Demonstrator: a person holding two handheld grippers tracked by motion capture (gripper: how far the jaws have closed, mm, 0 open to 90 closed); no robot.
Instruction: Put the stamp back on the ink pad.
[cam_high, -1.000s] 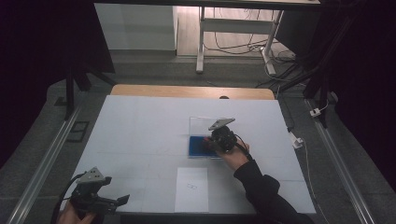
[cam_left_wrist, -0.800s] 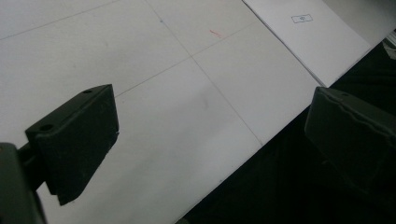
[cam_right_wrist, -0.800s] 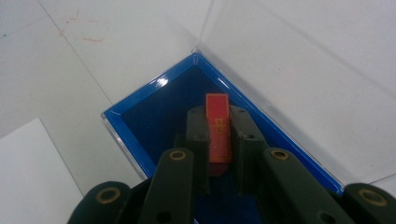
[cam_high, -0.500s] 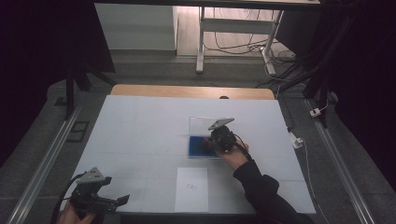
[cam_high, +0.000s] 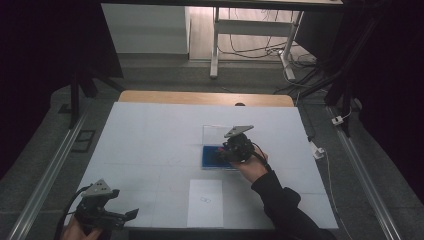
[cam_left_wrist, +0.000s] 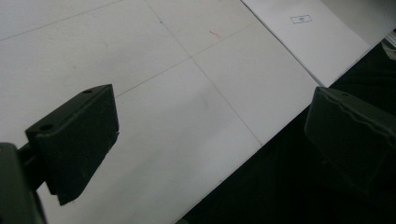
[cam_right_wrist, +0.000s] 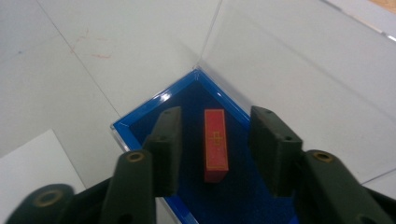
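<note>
Red block (cam_right_wrist: 216, 143) lying flat in blue-lined tray (cam_right_wrist: 140, 119) right of tabletop (cam_high: 150, 140) centre, right gripper (cam_right_wrist: 215, 151) fingers just opened astride, untouching; left gripper (cam_left_wrist: 205, 140) fingers wide, empty, near-left corner; risk: retreating fingers nudging block askew.

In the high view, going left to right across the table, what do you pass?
Left gripper at the near left corner → white paper sheet → blue-lined box → right gripper over the box, its fingers either side of a red block, apart from it.
</note>
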